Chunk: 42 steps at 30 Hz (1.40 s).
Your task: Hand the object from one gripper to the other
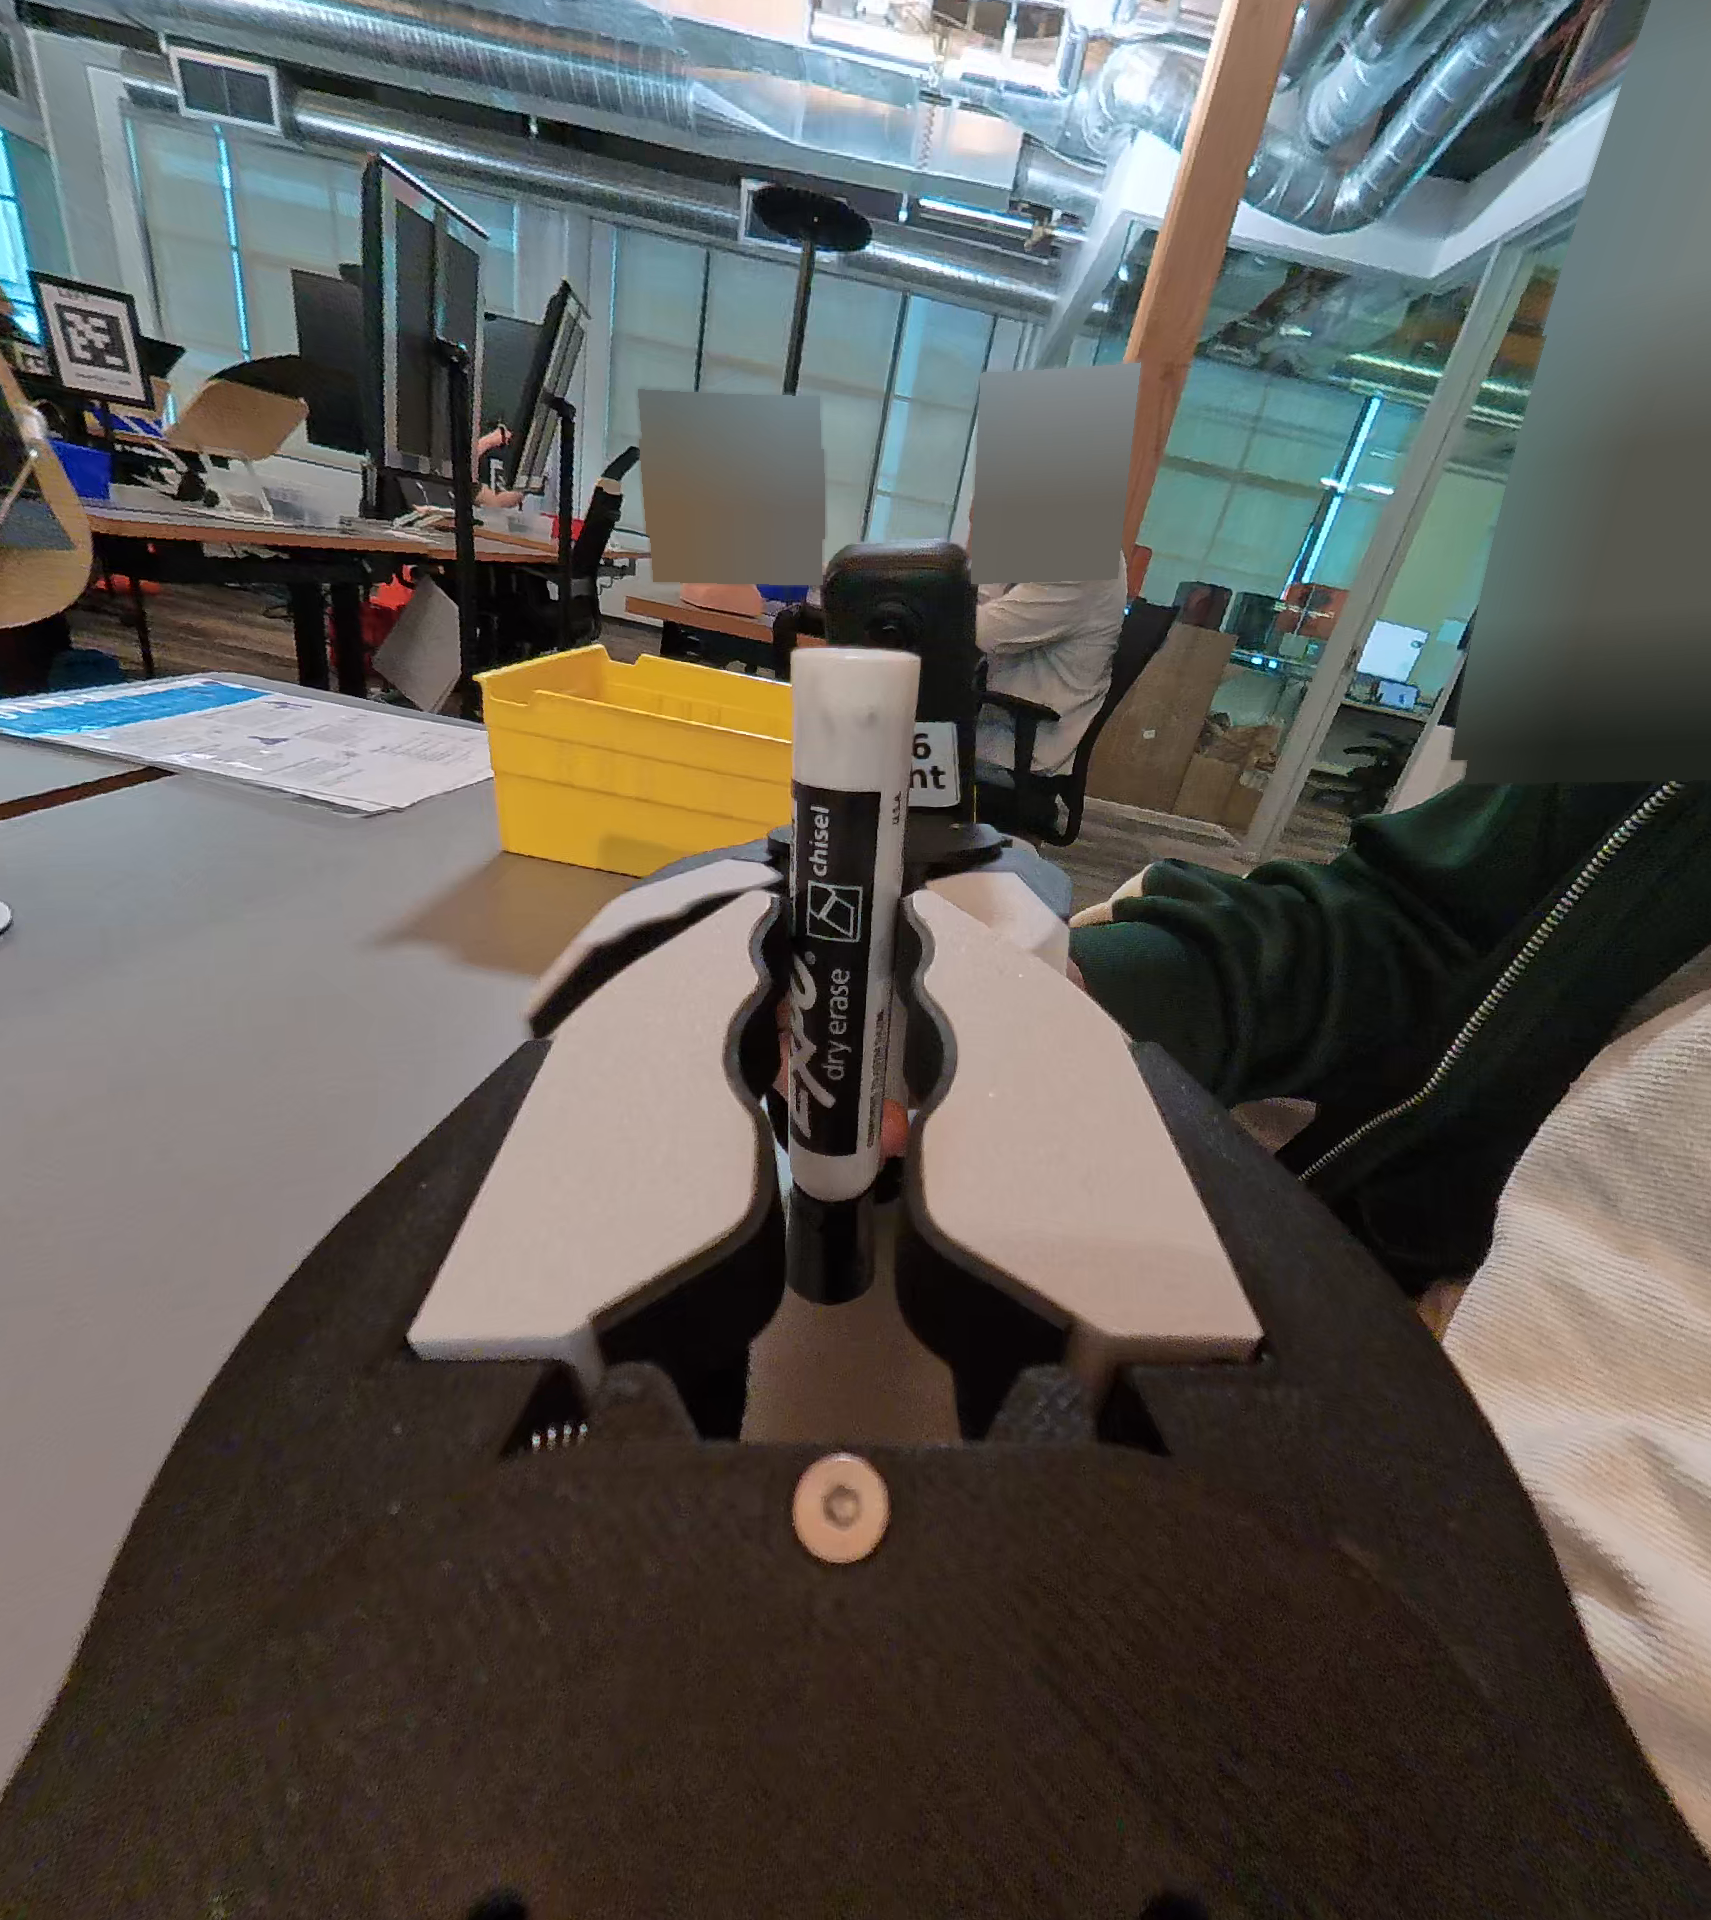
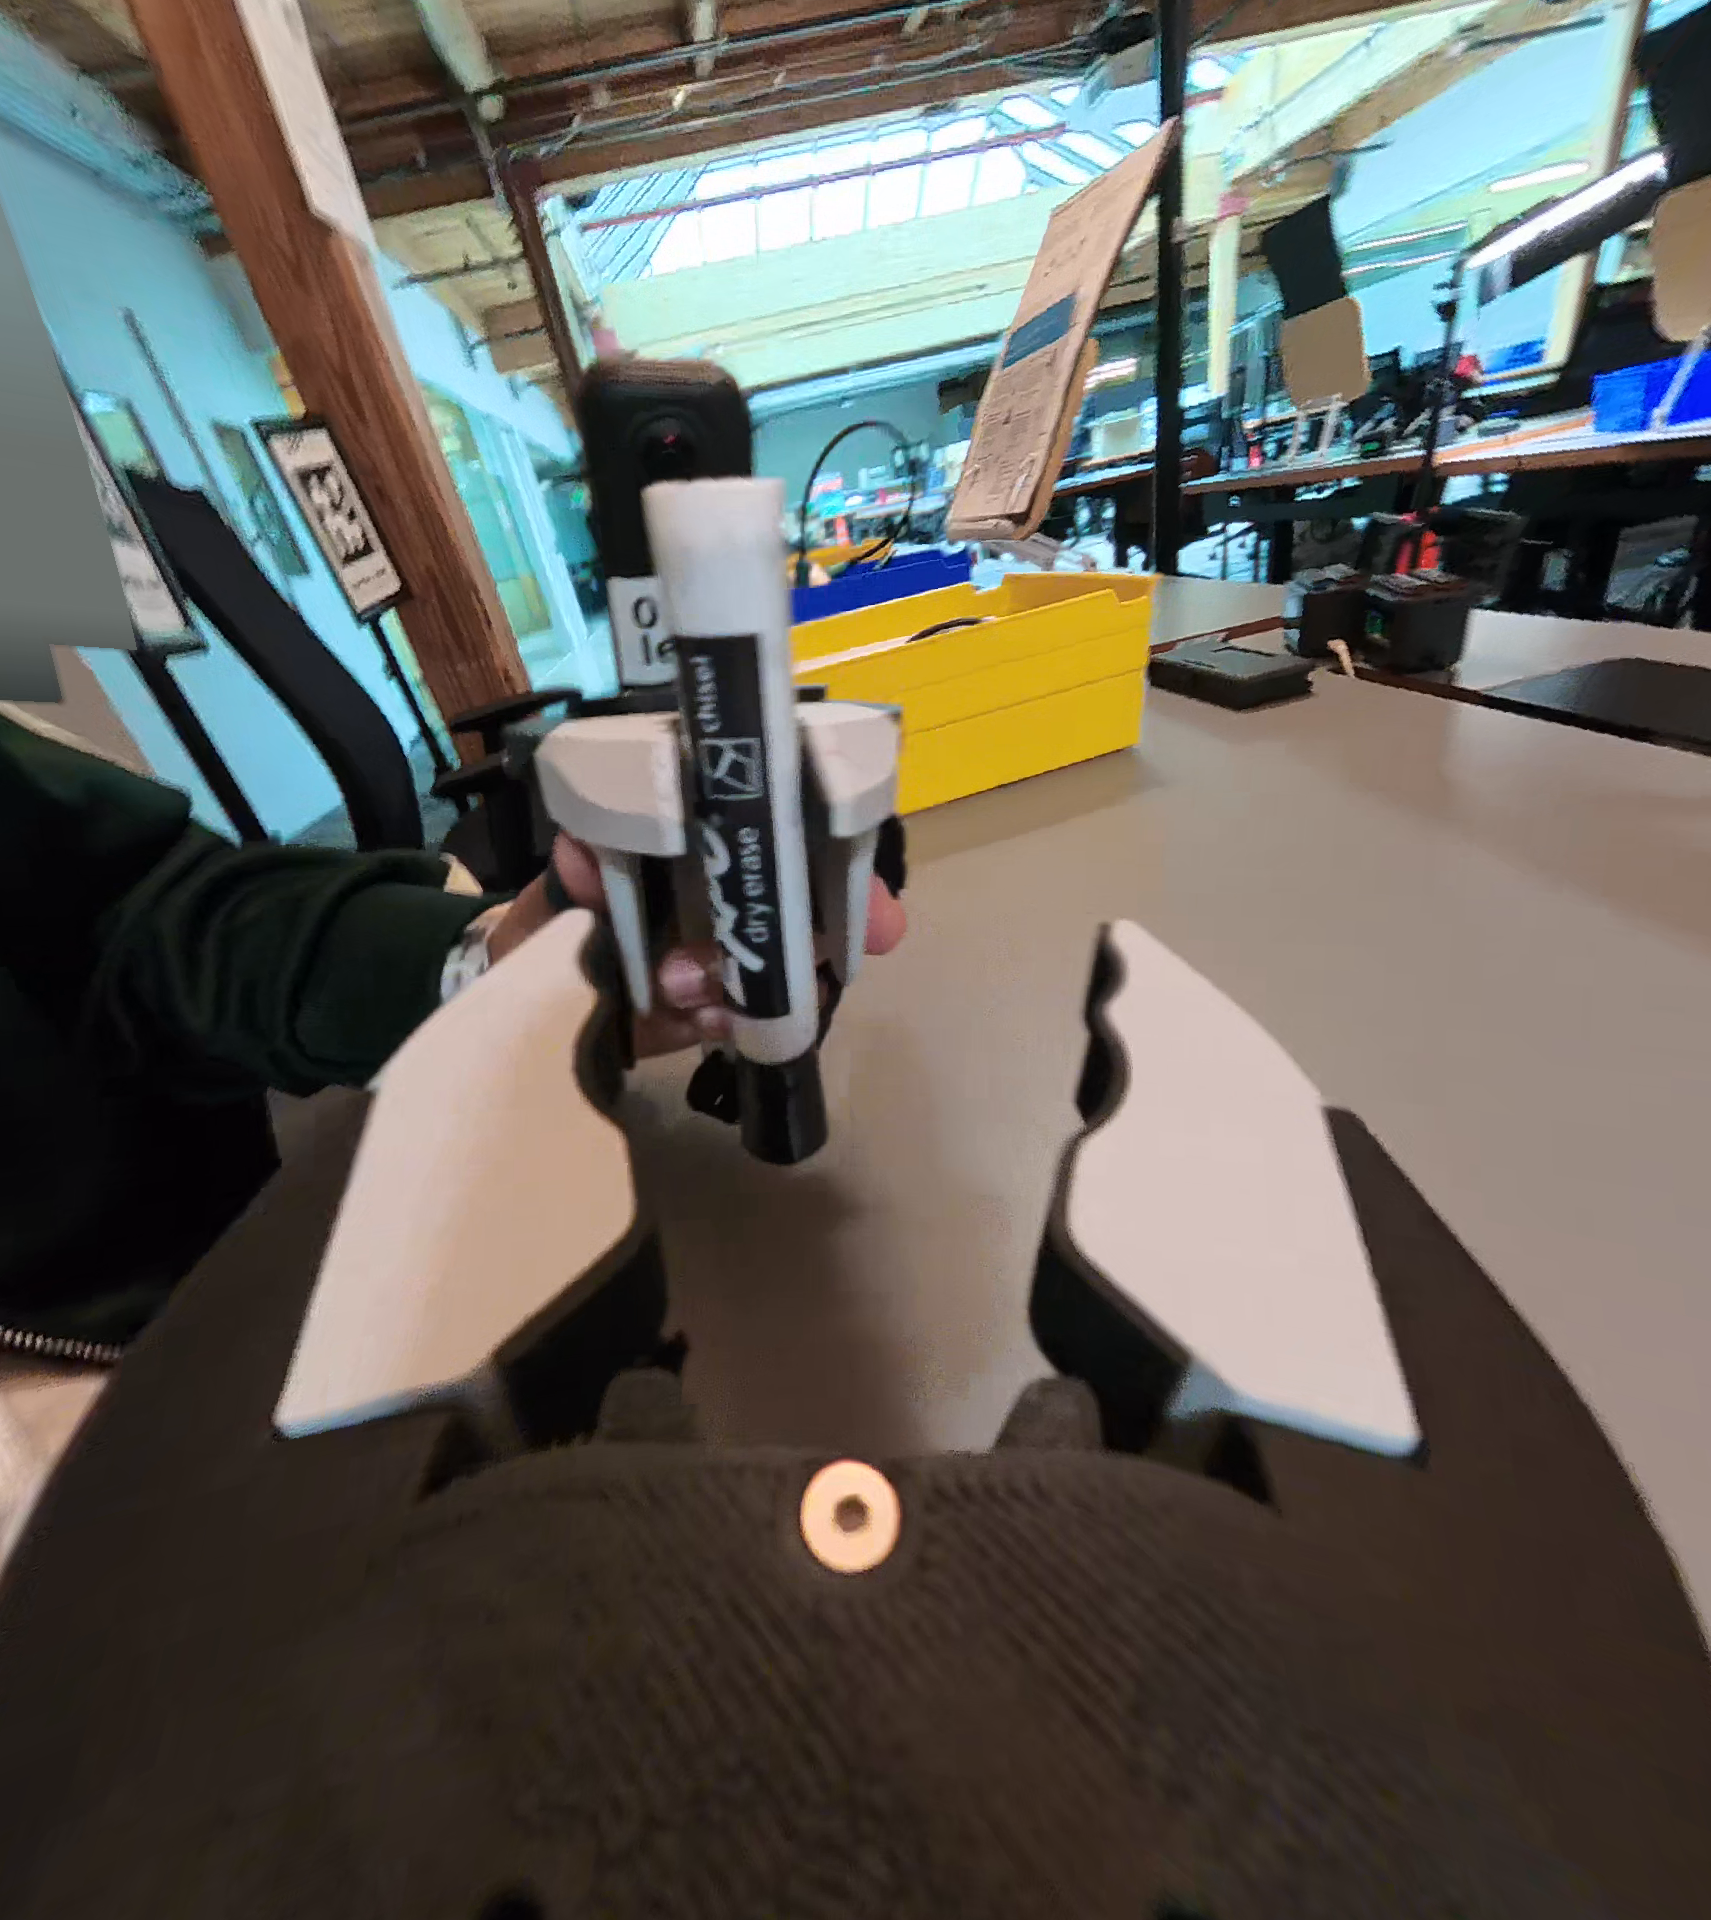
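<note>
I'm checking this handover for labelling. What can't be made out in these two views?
- Left wrist view: the marker and left gripper hide most of the right gripper behind.
- Right wrist view: motion blur softens the right gripper.
- Both views: the yellow bin interior is mostly hidden by its walls.

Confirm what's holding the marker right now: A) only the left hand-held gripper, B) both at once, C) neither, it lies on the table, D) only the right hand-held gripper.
A: the left hand-held gripper is shut on the upright marker, while the right hand-held gripper is open and short of it.
</note>
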Each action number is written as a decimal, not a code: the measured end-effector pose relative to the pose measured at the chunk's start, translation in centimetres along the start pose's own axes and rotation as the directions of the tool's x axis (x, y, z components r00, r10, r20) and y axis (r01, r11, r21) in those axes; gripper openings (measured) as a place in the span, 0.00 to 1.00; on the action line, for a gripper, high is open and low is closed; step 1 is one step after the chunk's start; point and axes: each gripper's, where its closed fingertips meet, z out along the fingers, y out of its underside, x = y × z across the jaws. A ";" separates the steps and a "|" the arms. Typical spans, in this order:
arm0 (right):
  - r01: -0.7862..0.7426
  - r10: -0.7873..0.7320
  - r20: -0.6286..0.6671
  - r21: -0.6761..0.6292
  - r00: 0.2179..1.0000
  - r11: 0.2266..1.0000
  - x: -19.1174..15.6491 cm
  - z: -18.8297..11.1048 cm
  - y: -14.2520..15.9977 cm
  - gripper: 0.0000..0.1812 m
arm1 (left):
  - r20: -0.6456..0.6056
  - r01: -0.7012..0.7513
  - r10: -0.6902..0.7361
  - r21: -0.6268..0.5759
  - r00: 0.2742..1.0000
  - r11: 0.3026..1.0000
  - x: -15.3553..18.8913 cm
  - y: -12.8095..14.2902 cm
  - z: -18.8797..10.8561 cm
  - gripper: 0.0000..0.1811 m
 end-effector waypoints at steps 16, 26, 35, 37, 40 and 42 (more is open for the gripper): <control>0.067 -0.078 0.078 0.126 0.994 0.990 -2.4 -1.5 -4.0 0.19 | -0.066 -0.006 -0.002 -0.121 0.998 0.993 0.9 2.7 1.2 0.12; 0.144 -0.150 0.046 0.099 0.988 0.985 -2.5 -1.4 -3.7 0.11 | -0.079 0.021 -0.030 -0.115 0.996 0.993 0.9 2.9 1.4 0.18; 0.120 -0.123 0.017 0.113 0.992 0.986 -1.6 -2.0 -3.9 0.11 | -0.062 0.033 -0.041 -0.118 0.997 0.993 0.6 3.0 1.4 0.26; 0.110 -0.112 0.010 0.122 0.994 0.986 -1.3 -2.2 -4.1 0.11 | -0.056 0.038 -0.045 -0.116 0.997 0.993 0.4 3.0 1.3 0.26; 0.089 -0.091 0.006 0.136 0.996 0.987 -1.0 -2.4 -4.2 0.11 | -0.049 0.043 -0.049 -0.118 0.998 0.992 0.2 3.0 1.2 0.26; 0.079 -0.080 0.003 0.142 0.997 0.987 -0.7 -2.6 -4.3 0.11 | -0.045 0.044 -0.049 -0.117 0.998 0.992 0.1 3.0 1.2 0.26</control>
